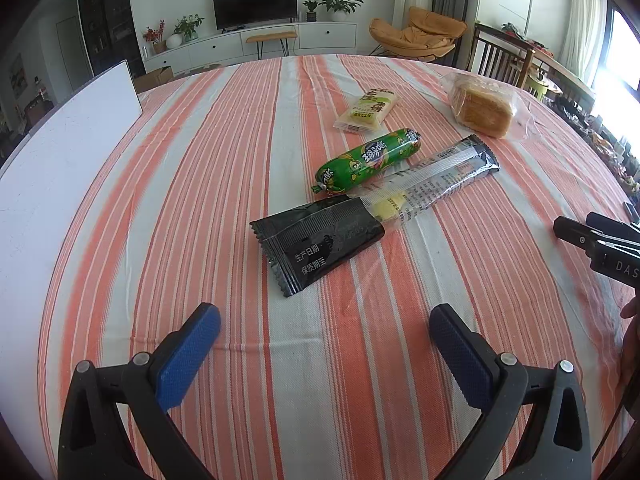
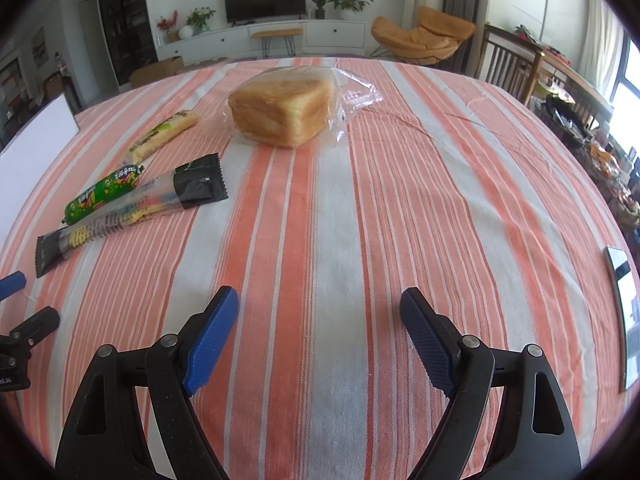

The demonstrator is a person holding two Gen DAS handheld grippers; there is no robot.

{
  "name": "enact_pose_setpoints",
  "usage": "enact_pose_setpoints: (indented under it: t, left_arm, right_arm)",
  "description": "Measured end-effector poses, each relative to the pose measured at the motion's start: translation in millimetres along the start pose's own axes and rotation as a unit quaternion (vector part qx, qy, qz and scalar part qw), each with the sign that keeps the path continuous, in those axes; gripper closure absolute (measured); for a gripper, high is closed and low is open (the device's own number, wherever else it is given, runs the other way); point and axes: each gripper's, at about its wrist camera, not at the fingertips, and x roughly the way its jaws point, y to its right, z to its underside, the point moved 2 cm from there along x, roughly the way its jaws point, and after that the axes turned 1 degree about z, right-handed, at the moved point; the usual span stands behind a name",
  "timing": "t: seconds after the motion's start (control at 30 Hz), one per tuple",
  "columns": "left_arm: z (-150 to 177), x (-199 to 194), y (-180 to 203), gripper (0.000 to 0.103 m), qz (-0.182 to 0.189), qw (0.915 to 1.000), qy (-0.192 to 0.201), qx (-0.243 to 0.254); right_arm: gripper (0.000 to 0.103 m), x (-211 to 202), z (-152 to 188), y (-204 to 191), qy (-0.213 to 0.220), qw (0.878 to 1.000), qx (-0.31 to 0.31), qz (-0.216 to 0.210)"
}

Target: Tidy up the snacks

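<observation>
Room: living room behind the table, with a dark television on a white cabinet, potted plants, and an orange lounge chair at 1 o'clock.
Surface: striped tablecloth, orange and white bands, covering the whole table.
White board: flat white panel lying at the table's 9 o'clock edge in the left wrist view.
Black-ended long packet: long wrapper with clear middle and black ends, lying diagonally at table centre, 12 o'clock from the left gripper; printed characters on the near black end.
Green sausage: green wrapped sausage just beyond the long packet, touching or overlapping its clear part.
Yellow cake packet: small pale yellow packet further off, apart from the sausage.
Bread: loaf of sliced bread in a clear bag, at 12 o'clock from the right gripper, well apart from it.
Phone: dark flat phone at the table's 3 o'clock edge in the right wrist view.
Left gripper: left gripper, blue pads spread wide, holding nothing, above bare cloth.
Right gripper: right gripper, pads spread wide, holding nothing, above bare cloth.
</observation>
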Motion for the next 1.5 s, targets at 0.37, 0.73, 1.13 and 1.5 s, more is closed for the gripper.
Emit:
enact_pose_setpoints:
  t: [0.37, 0.73, 1.13, 1.5]
  left_arm:
    - [1, -1, -1, 0.0, 0.011, 0.9999, 0.002, 0.001]
    - [-76, -31, -41, 0.001, 0.107, 0.9937, -0.004, -0.033]
    - [-118, 64, 21, 0.08, 0.102, 0.9866, -0.102, 0.075]
    - [-42, 1, -85, 0.08, 0.01, 0.9941, -0.054, -0.093]
  right_arm:
    - [0.017, 0, 0, 0, 0.0, 1.0, 0.0, -0.001]
    - [0.017, 0, 0, 0, 0.0, 1.0, 0.0, -0.001]
    - [0.017, 1, 0, 0, 0.0, 1.0, 0.001, -0.002]
    - [0.017, 1, 1, 0, -0.001, 1.0, 0.001, -0.001]
